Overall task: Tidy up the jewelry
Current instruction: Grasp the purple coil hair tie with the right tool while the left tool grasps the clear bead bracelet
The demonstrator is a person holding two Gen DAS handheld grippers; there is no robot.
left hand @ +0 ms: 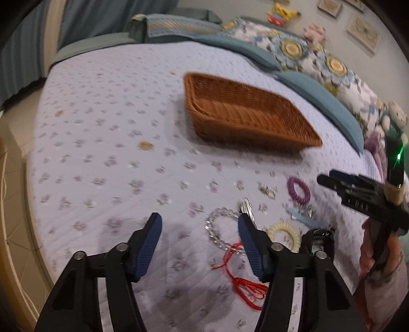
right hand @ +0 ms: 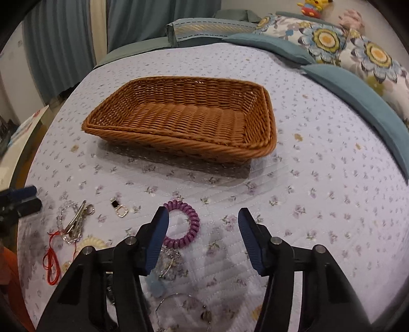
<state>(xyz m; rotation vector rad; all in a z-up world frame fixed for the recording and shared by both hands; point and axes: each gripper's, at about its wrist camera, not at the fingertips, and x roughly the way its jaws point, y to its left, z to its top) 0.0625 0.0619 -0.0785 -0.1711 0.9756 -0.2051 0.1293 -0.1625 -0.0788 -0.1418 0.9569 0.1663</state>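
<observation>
An empty brown wicker basket [left hand: 245,112] [right hand: 184,115] sits on the floral bedspread. Jewelry lies in front of it: a purple coil band [left hand: 298,190] [right hand: 184,224], a clear bead bracelet [left hand: 217,229] [right hand: 64,219] with a red cord [left hand: 245,281] [right hand: 51,260], a silver clip [left hand: 246,208] [right hand: 76,219], a cream coil band [left hand: 285,233] [right hand: 93,242], a small gold buckle [right hand: 120,208] and a thin silver bangle [right hand: 179,306]. My left gripper [left hand: 199,229] is open over the bead bracelet. My right gripper [right hand: 203,224] is open beside the purple band; it also shows in the left wrist view [left hand: 329,178].
Blue and floral pillows [right hand: 358,84] line the far right of the bed. Plush toys [left hand: 281,12] sit by the wall. Curtains [right hand: 64,38] hang at the back left. The bed edge [left hand: 33,229] drops to the floor on the left.
</observation>
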